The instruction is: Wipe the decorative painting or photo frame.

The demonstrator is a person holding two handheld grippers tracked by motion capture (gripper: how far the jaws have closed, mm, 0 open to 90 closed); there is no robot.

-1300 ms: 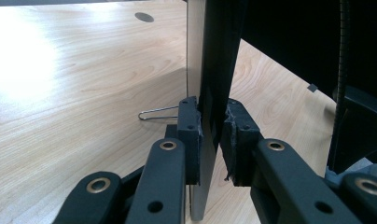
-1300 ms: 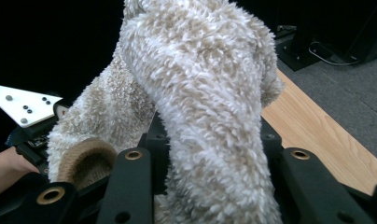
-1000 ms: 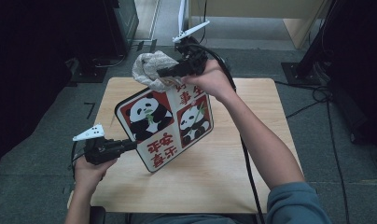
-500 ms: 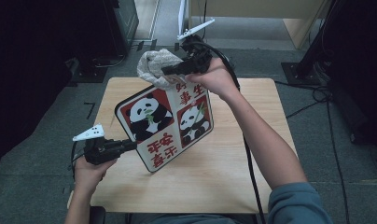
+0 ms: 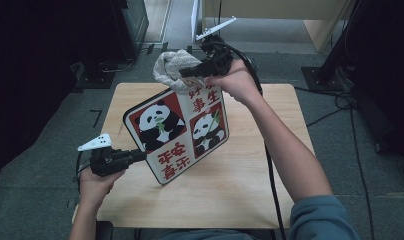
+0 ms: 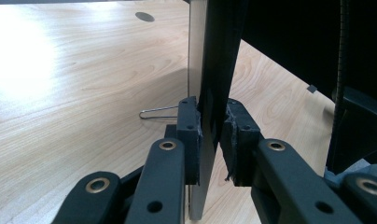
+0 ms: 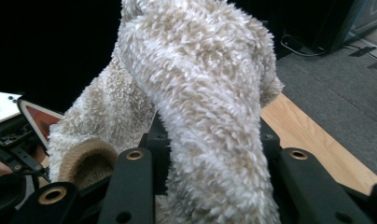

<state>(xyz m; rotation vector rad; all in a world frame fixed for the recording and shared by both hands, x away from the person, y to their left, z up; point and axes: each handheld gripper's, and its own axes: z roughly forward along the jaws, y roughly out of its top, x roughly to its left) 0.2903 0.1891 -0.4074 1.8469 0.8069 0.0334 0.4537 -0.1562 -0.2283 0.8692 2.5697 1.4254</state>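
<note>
A square board (image 5: 177, 135) printed with pandas and red characters is held tilted above the wooden table (image 5: 250, 190). My left gripper (image 5: 140, 156) is shut on its lower left edge. In the left gripper view the pads (image 6: 189, 135) clamp the thin board edge (image 6: 210, 56) from both sides. My right gripper (image 5: 187, 74) is shut on a fluffy cream cloth (image 5: 171, 69) at the board's far top corner. In the right gripper view the cloth (image 7: 200, 93) bulges up between the jaws and hides the fingertips; a corner of the board (image 7: 37, 116) shows behind it.
A thin wire loop (image 6: 158, 112) lies on the table (image 6: 84, 93) beyond the board. Grey carpet (image 5: 340, 125) surrounds the table, with cables and dark equipment at the far side. The right forearm crosses the table's right half.
The right gripper with the cloth has shifted slightly to the right and away along the board's top. The board and left gripper have kept still.
</note>
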